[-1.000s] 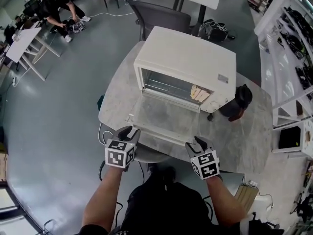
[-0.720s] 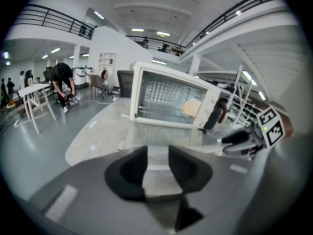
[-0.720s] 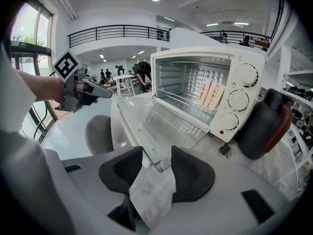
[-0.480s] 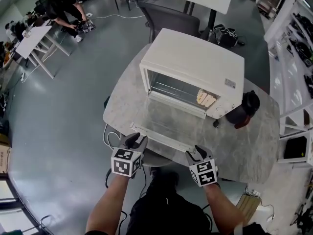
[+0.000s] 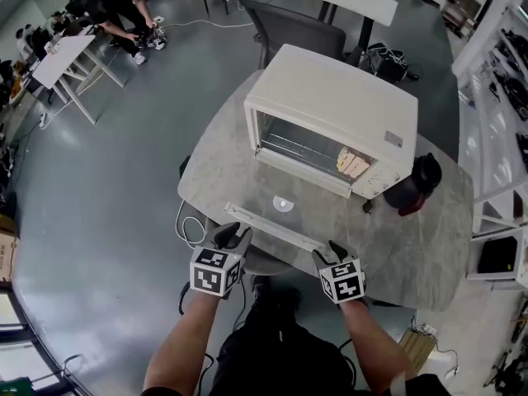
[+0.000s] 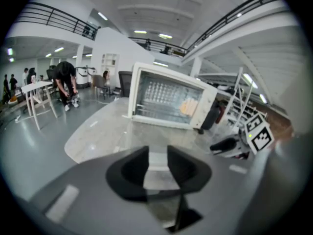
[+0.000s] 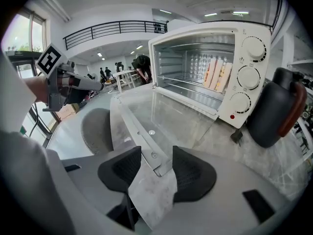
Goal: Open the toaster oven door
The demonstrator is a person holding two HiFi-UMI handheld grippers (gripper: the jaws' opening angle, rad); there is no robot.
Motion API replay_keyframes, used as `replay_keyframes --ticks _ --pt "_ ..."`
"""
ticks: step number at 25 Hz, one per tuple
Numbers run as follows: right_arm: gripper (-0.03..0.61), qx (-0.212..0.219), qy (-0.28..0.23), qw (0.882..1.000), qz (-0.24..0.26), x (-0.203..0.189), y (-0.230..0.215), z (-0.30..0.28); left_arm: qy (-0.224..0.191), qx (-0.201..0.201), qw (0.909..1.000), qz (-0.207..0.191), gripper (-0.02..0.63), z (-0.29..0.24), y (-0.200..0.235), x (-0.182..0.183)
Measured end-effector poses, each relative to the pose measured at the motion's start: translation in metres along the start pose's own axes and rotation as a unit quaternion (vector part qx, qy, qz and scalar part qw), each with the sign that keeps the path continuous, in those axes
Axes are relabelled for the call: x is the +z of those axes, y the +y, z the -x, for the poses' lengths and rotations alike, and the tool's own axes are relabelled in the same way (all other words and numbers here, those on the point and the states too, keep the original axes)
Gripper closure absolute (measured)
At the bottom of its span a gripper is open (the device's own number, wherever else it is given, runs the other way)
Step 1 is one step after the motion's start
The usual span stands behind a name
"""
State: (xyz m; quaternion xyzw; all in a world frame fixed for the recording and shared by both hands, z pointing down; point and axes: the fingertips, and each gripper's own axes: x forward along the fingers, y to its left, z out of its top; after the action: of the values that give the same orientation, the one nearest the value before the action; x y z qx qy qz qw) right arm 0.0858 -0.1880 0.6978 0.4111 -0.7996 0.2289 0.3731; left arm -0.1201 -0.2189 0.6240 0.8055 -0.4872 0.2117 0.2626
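The cream toaster oven (image 5: 330, 97) stands on the marble table (image 5: 214, 172). Its glass door (image 5: 301, 214) lies open and flat, with the pale handle bar (image 5: 276, 228) along the front edge. My left gripper (image 5: 232, 234) sits just short of the bar's left end. Its jaws have just been closing, and a pale strip shows in their gap (image 6: 157, 163), but no pad presses on it. My right gripper (image 5: 333, 249) is at the bar's right end. Its jaws have just been opening, and the handle tip (image 7: 155, 156) lies loose between them.
Slices of bread (image 7: 217, 75) stand inside the oven at its right side. A black jug (image 5: 417, 184) with a red handle is right of the oven. A grey seat (image 7: 95, 129) sits under the table's near edge. Chairs and tables stand farther off.
The view has shifted a little, so the oven appears higher and further right. My right gripper has sunk slightly at the handle's end. The door lies flat in every frame.
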Motion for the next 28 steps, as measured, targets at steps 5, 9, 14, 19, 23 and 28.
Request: replay_keyframes --ticks 5,9,14,19,23,28 --pt "0.383 0.001 0.008 1.000 -0.016 0.000 -0.001 -0.002 -0.008 -0.002 0.9999 -0.008 0.494 0.003 -0.001 0.012" --pt "0.387 0.005 0.010 0.999 -0.035 0.003 -0.001 0.003 -0.016 -0.006 0.9998 -0.011 0.500 0.007 -0.001 0.023" --pt "0.390 0.009 0.009 0.999 -0.042 0.013 -0.002 0.012 -0.023 -0.009 0.9996 -0.012 0.514 0.012 0.006 0.035" --pt "0.403 0.004 0.012 0.999 -0.049 0.027 -0.005 0.016 -0.025 -0.009 0.9996 -0.014 0.543 0.011 0.019 0.047" --pt "0.405 0.005 0.003 0.999 -0.052 0.049 -0.003 0.018 -0.027 -0.010 0.9996 -0.008 0.571 0.014 0.035 0.054" --pt "0.427 0.001 -0.031 0.998 -0.049 0.088 -0.003 0.033 -0.048 -0.025 0.9984 -0.017 0.604 0.021 0.039 0.068"
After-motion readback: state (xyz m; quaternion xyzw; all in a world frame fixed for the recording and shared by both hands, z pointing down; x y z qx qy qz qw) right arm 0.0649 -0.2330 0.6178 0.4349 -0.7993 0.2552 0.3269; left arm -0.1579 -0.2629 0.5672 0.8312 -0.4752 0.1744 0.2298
